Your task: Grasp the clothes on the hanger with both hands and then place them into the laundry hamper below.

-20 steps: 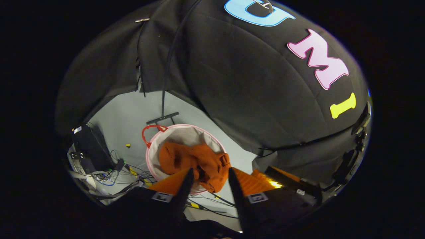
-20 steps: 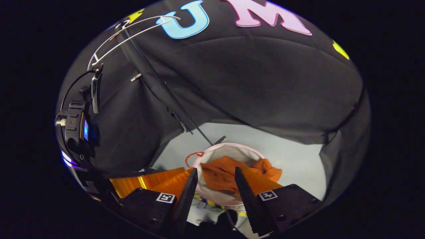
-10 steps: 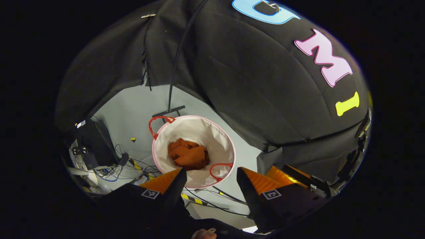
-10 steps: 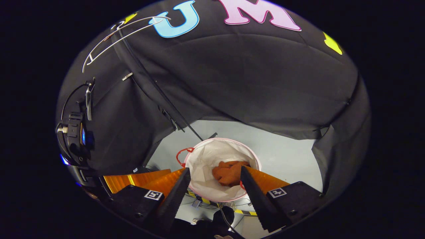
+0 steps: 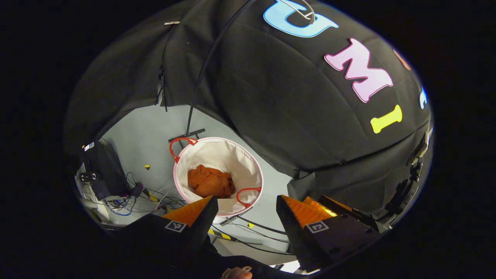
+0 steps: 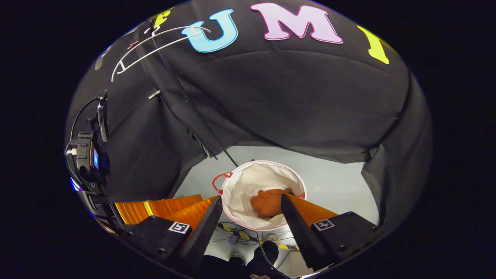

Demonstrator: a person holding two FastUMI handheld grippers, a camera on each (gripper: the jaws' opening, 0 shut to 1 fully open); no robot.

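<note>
An orange garment (image 5: 210, 182) lies crumpled at the bottom of the white laundry hamper (image 5: 236, 155), which has a pink rim and red handles. In the right gripper view the same orange garment (image 6: 270, 201) rests inside the hamper (image 6: 252, 182). My left gripper (image 5: 247, 211) hangs above the hamper, open, with nothing between its fingers. My right gripper (image 6: 251, 209) is open too, high over the hamper. The bare white hanger (image 6: 155, 46) hangs at the upper left of the right gripper view, and the left gripper (image 6: 87, 155) shows at that view's left edge.
A black pole (image 5: 201, 73) runs down to a foot beside the hamper. Black boxes and tangled cables (image 5: 112, 182) lie on the grey floor to the left. Yellow-black tape and cables (image 5: 240, 232) cross the floor below the hamper. A hand (image 5: 236, 273) shows at the bottom edge.
Both grippers opened and let go of the orange garment, which dropped from the hamper's rim to its bottom. Both grippers have since risen a little.
</note>
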